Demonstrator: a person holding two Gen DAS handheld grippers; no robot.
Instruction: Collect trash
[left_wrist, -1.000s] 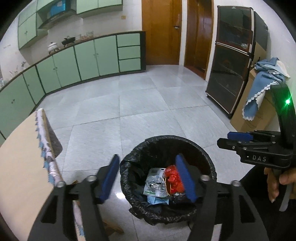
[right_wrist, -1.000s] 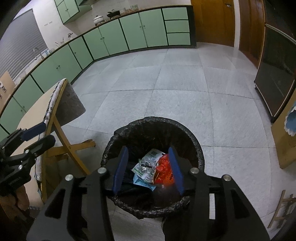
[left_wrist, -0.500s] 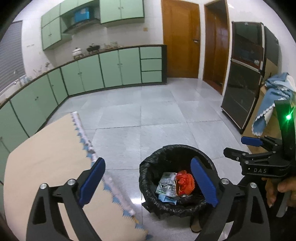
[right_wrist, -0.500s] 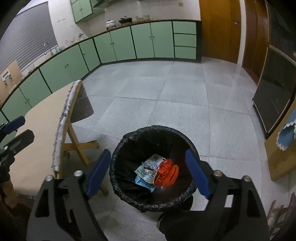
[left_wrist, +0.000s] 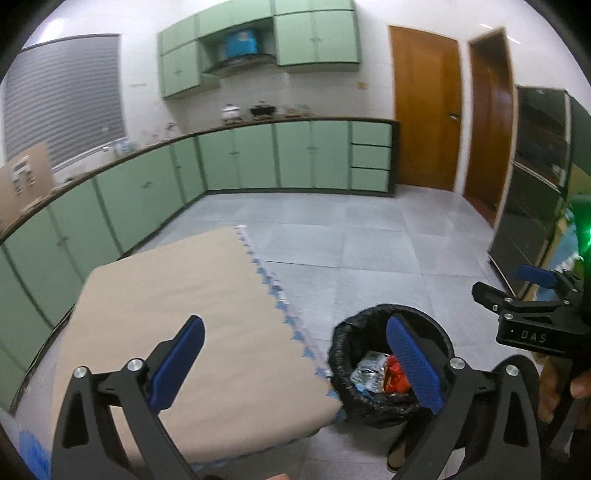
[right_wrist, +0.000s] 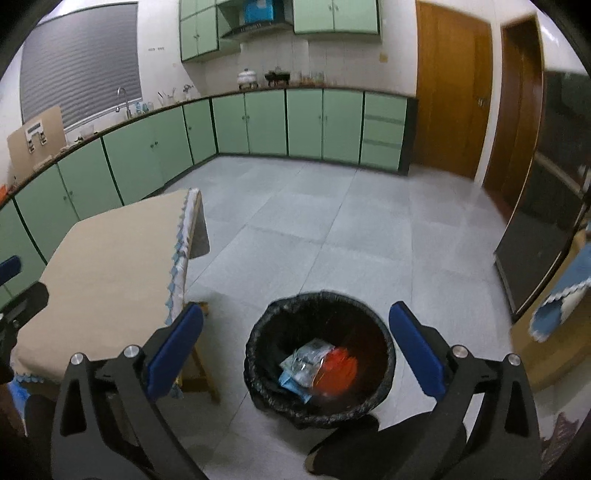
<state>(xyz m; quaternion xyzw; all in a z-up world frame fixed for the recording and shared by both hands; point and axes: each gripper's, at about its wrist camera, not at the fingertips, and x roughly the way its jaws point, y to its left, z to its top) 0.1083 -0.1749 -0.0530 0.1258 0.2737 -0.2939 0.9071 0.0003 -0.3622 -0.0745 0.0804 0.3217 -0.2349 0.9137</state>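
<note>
A black-bagged trash bin (left_wrist: 341, 350) (right_wrist: 321, 300) stands on the floor beside the table. Inside it lie a red wrapper (left_wrist: 397, 374) (right_wrist: 338, 373) and a clear blue-and-white packet (left_wrist: 369, 371) (right_wrist: 306, 356). My left gripper (left_wrist: 295, 332) hovers high over the table's corner. Its jaws are opening wide with nothing between them. My right gripper (right_wrist: 295, 317) hangs above the bin, jaws also opening and holding nothing. Each gripper shows at the edge of the other's view: the right gripper (left_wrist: 513, 284) and the left gripper (right_wrist: 18, 282).
A table under a beige cloth (left_wrist: 184, 295) (right_wrist: 110, 266) with a blue-fringed edge stands left of the bin. Green cabinets (right_wrist: 258, 122) line the far walls. Wooden doors (left_wrist: 424, 122) and a dark glass cabinet (right_wrist: 543, 221) are on the right. A person's shoe (right_wrist: 332, 454) is near the bin.
Both grippers rose and drew back from the bin while their jaws spread wide. The left view swung over the table. The trash lies in the bin as before.
</note>
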